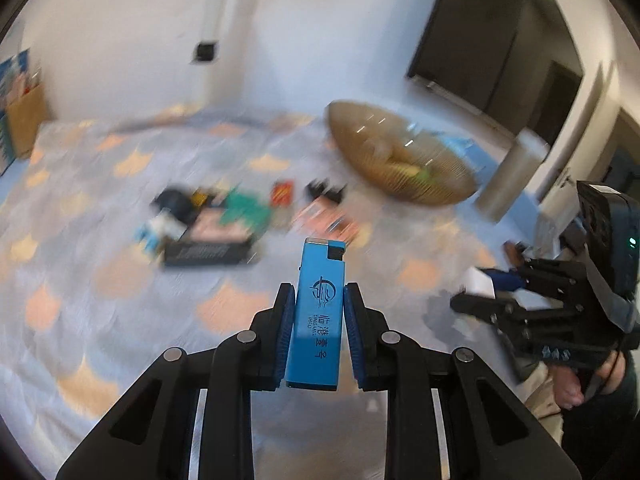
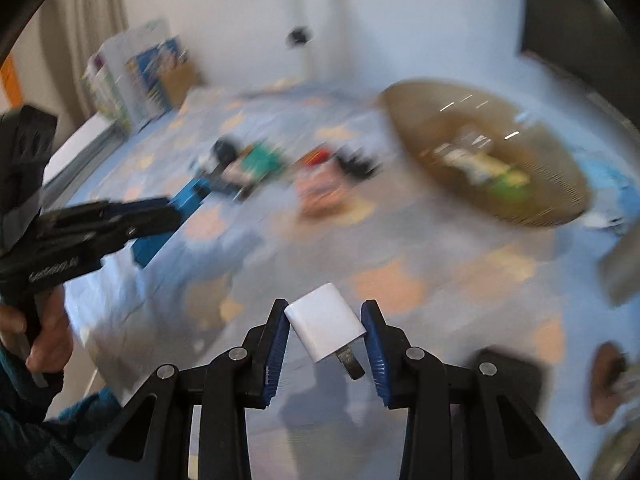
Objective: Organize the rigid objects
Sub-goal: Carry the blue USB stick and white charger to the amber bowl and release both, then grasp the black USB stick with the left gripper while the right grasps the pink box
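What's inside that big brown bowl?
The brown bowl holds several blurred things, one yellow-green and some white. The blur and near rim hide what they are.

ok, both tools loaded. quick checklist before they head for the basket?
1. Left tool shut on blue lighter: ok, pads press both sides.
2. Right tool shut on white charger: ok, but it sits skewed, prongs pointing down-right.
3. Both items lifted off the bedspread: ok.
4. Woven basket in view with room inside: ok, only a few items in it.
5. Tools apart from each other: ok.
6. Remaining pile contents: cannot tell, blurred.
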Motion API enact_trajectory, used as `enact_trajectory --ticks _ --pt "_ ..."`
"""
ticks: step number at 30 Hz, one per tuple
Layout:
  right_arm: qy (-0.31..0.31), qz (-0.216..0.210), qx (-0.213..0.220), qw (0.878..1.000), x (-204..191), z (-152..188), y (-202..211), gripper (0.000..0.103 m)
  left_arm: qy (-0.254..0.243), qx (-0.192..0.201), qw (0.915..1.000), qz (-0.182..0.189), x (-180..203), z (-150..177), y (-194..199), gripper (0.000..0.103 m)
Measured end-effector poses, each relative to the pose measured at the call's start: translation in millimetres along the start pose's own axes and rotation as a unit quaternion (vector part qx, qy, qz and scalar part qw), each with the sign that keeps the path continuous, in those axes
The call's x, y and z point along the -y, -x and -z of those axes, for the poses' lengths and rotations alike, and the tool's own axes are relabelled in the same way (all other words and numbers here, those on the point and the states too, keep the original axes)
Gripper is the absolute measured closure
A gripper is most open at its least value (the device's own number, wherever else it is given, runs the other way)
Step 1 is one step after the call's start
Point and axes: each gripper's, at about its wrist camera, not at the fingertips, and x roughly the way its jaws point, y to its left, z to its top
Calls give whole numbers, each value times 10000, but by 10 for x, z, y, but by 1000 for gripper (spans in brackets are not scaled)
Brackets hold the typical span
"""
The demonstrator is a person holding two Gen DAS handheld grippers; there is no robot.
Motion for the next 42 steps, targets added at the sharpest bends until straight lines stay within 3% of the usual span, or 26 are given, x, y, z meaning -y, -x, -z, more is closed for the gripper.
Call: enact_trajectory --ticks 7,10,16,22,23,24,25,26,27,32,35,40,42 --pt "-486 720 649 9941 706 -653 429 67 -166 706 9970 271 501 -1044 -129 81" --pt "-572 873 699 9921 872 -821 437 67 -53 732 9967 353 645 -1326 -401 81" --pt "-854 785 333 9927 1181 -879 93 67 199 295 9987 354 785 -1408 -1072 81" --pt "-1057 699 115 9919 1324 -870 -150 67 97 110 9989 443 863 -1397 -1261 81" --pt "-1098 733 137 9912 1341 -875 -149 67 67 83 9987 498 879 -1415 -1287 80" --pt "-1165 813 172 9897 1379 -881 -137 64 40 88 9983 579 894 -1433 -1295 68" --pt "-1220 871 188 9885 1401 -882 -107 61 40 93 9982 592 885 -1453 -1282 59" --pt "-1289 943 247 9869 1420 -879 -42 55 78 104 9983 570 868 -1462 -1242 40" --pt "-1328 1008 320 9855 1422 -880 28 53 168 179 9981 562 830 -1468 -1176 35" --pt "-1254 977 725 9846 1218 -890 469 49 300 673 9947 721 576 -1476 -590 35" --pt "-1159 721 979 9858 959 -905 679 43 388 932 9934 541 341 -1430 -171 35" --pt "-855 335 1190 9886 339 -855 766 39 536 1179 9915 -92 -100 -1096 405 35" --pt "-818 350 1209 9887 93 -767 636 12 671 1089 9916 -184 -331 -862 509 35"
